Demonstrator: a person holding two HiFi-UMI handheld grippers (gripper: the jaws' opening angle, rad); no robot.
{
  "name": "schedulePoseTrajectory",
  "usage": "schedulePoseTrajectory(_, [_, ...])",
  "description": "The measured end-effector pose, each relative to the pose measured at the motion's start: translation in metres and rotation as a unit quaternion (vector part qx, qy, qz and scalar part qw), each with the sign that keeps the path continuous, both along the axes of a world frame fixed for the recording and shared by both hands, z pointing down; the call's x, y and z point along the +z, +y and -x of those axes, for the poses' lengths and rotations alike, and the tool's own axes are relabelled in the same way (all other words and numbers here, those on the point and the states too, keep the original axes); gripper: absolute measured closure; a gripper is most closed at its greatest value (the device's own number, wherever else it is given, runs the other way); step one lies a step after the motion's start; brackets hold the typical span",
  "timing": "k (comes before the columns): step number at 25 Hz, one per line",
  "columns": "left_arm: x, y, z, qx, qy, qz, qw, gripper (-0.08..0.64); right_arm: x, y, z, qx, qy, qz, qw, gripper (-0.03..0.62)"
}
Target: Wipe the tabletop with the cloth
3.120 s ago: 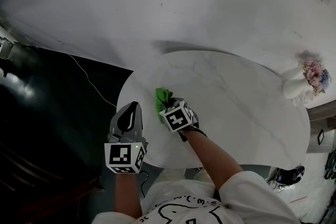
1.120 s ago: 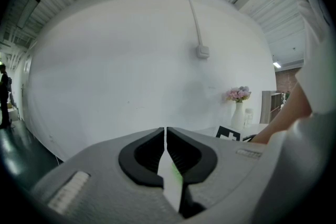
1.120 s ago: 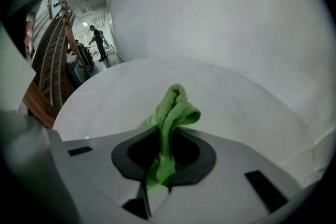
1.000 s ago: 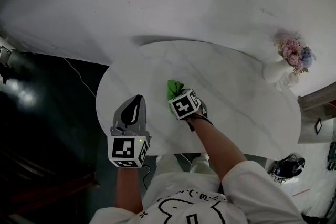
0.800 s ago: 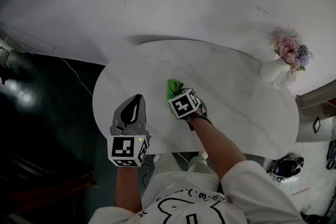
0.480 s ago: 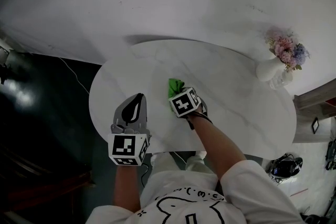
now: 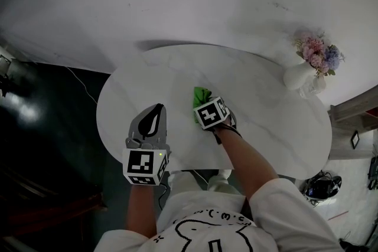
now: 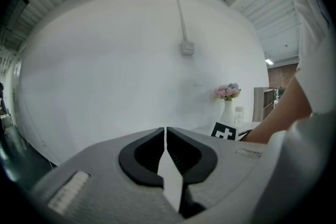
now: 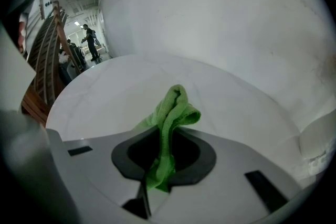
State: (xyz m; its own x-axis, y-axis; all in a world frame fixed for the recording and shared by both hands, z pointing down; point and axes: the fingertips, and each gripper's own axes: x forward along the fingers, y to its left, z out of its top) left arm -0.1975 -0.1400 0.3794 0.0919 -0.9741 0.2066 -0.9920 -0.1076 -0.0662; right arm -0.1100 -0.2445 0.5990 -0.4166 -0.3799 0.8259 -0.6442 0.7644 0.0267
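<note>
1. Left tool (image 7: pixel 155 110): clenched with nothing between the jaws, per the left gripper view (image 8: pixel 166 131). It hangs over the bench's near-left edge, taking no part in the wipe.
2. Right tool (image 7: pixel 201 108): clamped on the green cloth (image 7: pixel 201 95). The cloth is pinched between the jaws and a bunched fold pokes out ahead of them (image 9: pixel 176 107). It sits over the bench's centre-left area. Contact with the top can't be confirmed.
3. Step, judged: mid-wipe with the right tool.
4. Next move, judged: press the cloth flat and sweep right across the untouched span. It should stop short of the vase (image 7: pixel 298 75) at the far-right edge.
5. Surface: the bench (image 7: pixel 266 121) is a pale oval marble-look top with faint veins. No spill or debris is visible.
6. Room: dark floor (image 7: pixel 35 127) with a thin cable (image 7: pixel 82 77) on the left, and a plain white wall (image 8: pixel 105 60) behind. The vase holds pink flowers (image 7: pixel 318 49).
</note>
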Motion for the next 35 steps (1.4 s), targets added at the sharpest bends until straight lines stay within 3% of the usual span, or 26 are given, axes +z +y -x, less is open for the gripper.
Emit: schedulePoseTrajectory(35, [0.005,-0.035,-0.118,0.063,-0.009,0.001,0.9980,0.535,0.000,-0.031,-0.136,0.070,-0.020,-0.005,0.997,0.543])
